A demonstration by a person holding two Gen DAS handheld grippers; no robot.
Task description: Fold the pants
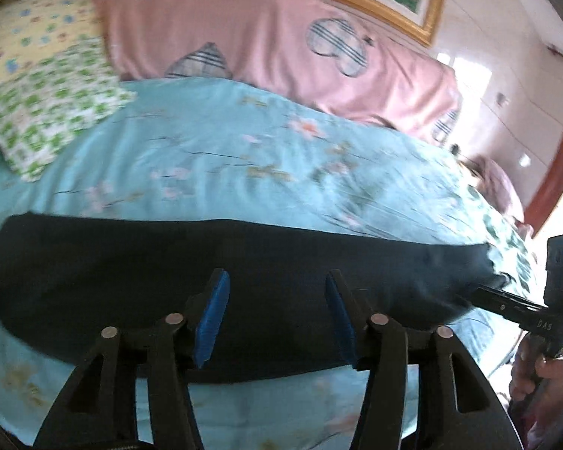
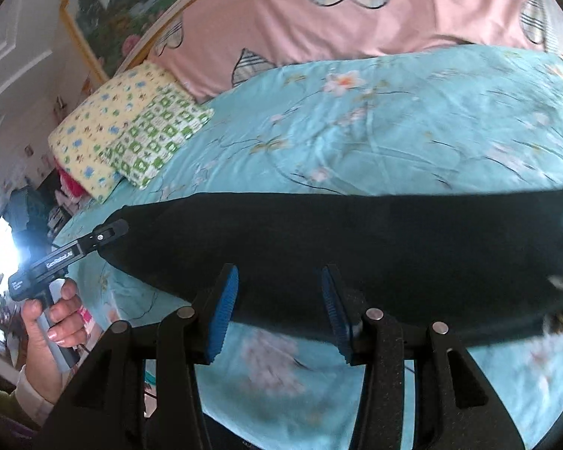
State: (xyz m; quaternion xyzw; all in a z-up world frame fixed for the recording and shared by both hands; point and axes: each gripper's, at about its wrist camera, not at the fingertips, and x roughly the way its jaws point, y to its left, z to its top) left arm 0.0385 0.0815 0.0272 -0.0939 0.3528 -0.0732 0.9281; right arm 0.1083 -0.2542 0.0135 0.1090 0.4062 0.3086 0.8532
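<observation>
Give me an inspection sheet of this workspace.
Surface: blue floral bedsheet, slightly rumpled.
Job's things: black pants, laid out in one long strip across the bed.
Clutter: two patterned pillows at one corner; pink heart-print quilt behind.
Grippers: left gripper and right gripper both open, one at each end of the pants.
Cables: nothing seen.
Surroundings: gold-framed painting, white walls.
</observation>
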